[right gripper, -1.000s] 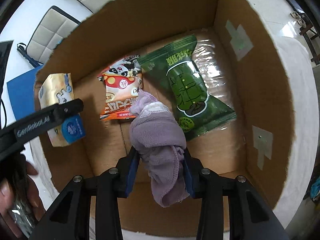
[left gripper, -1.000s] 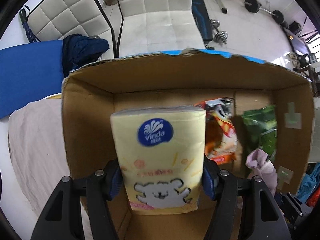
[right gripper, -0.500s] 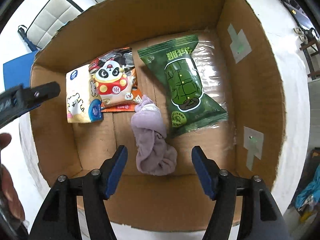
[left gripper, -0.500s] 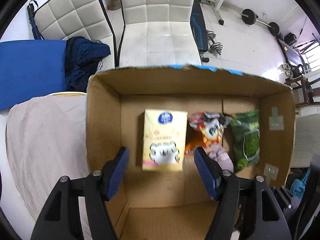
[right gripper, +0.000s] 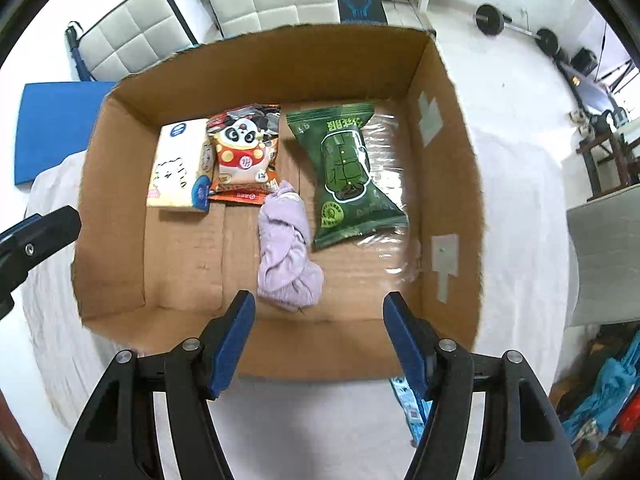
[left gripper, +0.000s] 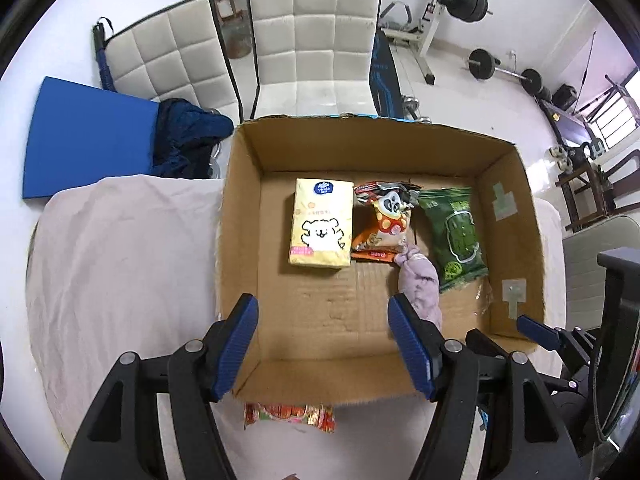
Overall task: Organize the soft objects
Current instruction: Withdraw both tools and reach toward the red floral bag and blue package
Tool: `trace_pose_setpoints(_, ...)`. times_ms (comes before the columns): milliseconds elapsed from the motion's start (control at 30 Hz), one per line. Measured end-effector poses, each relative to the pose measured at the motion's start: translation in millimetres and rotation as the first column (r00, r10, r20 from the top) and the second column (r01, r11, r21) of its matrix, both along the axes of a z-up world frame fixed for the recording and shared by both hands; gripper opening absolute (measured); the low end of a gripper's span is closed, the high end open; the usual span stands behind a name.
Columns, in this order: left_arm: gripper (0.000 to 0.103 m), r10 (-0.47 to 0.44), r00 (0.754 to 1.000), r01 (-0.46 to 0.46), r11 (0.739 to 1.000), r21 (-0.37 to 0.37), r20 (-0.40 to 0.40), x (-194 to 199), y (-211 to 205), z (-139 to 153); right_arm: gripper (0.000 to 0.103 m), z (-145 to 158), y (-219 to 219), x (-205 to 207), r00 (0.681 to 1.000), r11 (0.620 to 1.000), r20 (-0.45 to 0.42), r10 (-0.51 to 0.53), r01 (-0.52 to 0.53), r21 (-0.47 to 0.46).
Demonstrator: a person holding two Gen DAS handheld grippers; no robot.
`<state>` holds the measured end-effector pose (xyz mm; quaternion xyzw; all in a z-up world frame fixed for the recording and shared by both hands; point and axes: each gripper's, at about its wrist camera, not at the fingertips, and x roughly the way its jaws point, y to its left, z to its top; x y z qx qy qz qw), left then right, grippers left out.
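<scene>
An open cardboard box [left gripper: 240,240] [right gripper: 112,208] sits on a cloth-covered table. On its floor lie a yellow tissue pack [left gripper: 322,224] [right gripper: 178,172], an orange panda snack bag [left gripper: 382,220] [right gripper: 244,152], a green snack bag [left gripper: 456,232] [right gripper: 346,172] and a rolled purple cloth [left gripper: 420,284] [right gripper: 286,248]. My left gripper [left gripper: 324,344] is open and empty above the box's near wall. My right gripper [right gripper: 320,340] is open and empty above the near wall, just short of the purple cloth.
A colourful snack packet [left gripper: 290,416] lies on the table in front of the box. A blue-patterned packet [right gripper: 408,404] lies by the right gripper. Two white chairs [left gripper: 316,40], a blue mat [left gripper: 84,136] and gym weights [left gripper: 480,64] stand behind the table.
Both grippers opened: the left let go of the tissue pack and the right let go of the purple cloth, both now in the box. Both grippers then pulled back and up.
</scene>
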<state>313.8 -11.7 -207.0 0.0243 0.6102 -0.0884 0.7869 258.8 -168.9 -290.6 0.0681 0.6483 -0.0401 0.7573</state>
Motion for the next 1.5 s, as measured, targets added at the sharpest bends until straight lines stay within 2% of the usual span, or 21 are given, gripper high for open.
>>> trace_pose_setpoints(133, 0.068, -0.002, 0.999, 0.001, 1.000, 0.015, 0.050, -22.5, 0.4, 14.7, 0.069, 24.2, -8.6, -8.9, 0.999, 1.000, 0.042, 0.019, -0.018, -0.012)
trace_pose_setpoints(167, 0.078, -0.003, 0.998, 0.001, 1.000, 0.026, 0.059, -25.7, 0.2, 16.9, 0.069, 28.7, -9.6, -11.9, 0.998, 1.000, 0.052, 0.023, -0.022, -0.020)
trace_pose_setpoints(233, 0.090, -0.002, 0.997, -0.001, 1.000, 0.031, 0.081, -34.9, 0.9, 22.0, 0.069, 38.3, -10.0, -21.3, 0.996, 0.999, 0.080, 0.029, -0.027, -0.030)
trace_pose_setpoints(300, 0.090, 0.003, 0.995, -0.005, 1.000, 0.026, 0.096, -43.8, 2.3, 26.7, 0.069, 45.8, -10.6, -27.1, 0.994, 0.998, 0.103, 0.033, -0.028, -0.049)
trace_pose_setpoints(367, 0.096, 0.011, 0.995, -0.013, 1.000, 0.023, 0.100, -51.9, 4.2, 29.8, 0.069, 53.4, -11.8, -33.8, 0.992, 0.999, 0.121, 0.030, -0.025, -0.045)
trace_pose_setpoints(433, 0.102, 0.019, 0.994, -0.021, 1.000, 0.013, 0.104, -57.2, 5.9, 31.9, 0.074, 59.8, -13.1, -39.3, 0.991, 0.999, 0.132, 0.023, -0.018, -0.038)
trace_pose_setpoints(500, 0.102, 0.030, 0.993, -0.031, 0.999, 0.010, 0.114, -63.6, 7.0, 35.2, 0.087, 68.2, -14.9, -45.2, 0.987, 0.999, 0.157, 0.018, -0.014, -0.029)
trace_pose_setpoints(633, 0.102, 0.054, 0.988, -0.058, 0.998, 0.020, 0.144, -74.4, 8.8, 39.8, 0.091, 78.4, -15.1, -51.9, 0.983, 0.999, 0.181, 0.028, -0.024, -0.026)
trace_pose_setpoints(733, 0.103, 0.062, 0.985, -0.066, 0.998, 0.021, 0.159, -80.8, 9.7, 44.6, 0.101, 85.7, -14.4, -56.2, 0.980, 0.999, 0.194, 0.036, -0.030, -0.036)
trace_pose_setpoints(933, 0.103, 0.083, 0.978, -0.085, 0.996, 0.003, 0.194, -89.0, 15.0, 57.9, 0.103, 101.4, -15.2, -64.4, 0.969, 0.999, 0.245, 0.019, -0.007, -0.049)
trace_pose_setpoints(1133, 0.103, 0.118, 0.975, -0.116, 0.993, -0.025, 0.188, -91.3, 25.3, 63.8, 0.103, 107.2, -19.7, -69.6, 0.966, 1.000, 0.257, 0.003, 0.003, -0.021)
trace_pose_setpoints(1233, 0.103, 0.160, 0.977, -0.158, 0.987, -0.024, 0.144, -92.7, 36.8, 54.3, 0.103, 97.9, -32.9, -75.4, 0.974, 1.000, 0.225, -0.025, 0.025, 0.003)
trace_pose_setpoints(1367, 0.103, 0.258, 0.966, -0.259, 0.964, -0.067, -0.017, -95.4, 63.7, 13.5, 0.103, 70.0, -60.3, -88.6, 0.985, 0.997, 0.155, -0.070, 0.071, -0.003)
trace_pose_setpoints(1433, 0.103, 0.308, 0.946, -0.317, 0.944, -0.095, -0.105, -97.9, 75.4, -12.7, 0.103, 52.8, -74.4, -95.2, 0.989, 0.995, 0.113, -0.096, 0.098, -0.010)
trace_pose_setpoints(1500, 0.103, 0.367, 0.903, -0.400, 0.907, -0.128, -0.221, -98.5, 87.2, -49.4, 0.103, 30.5, -91.4, -103.3, 0.990, 0.992, 0.060, -0.128, 0.128, -0.009)
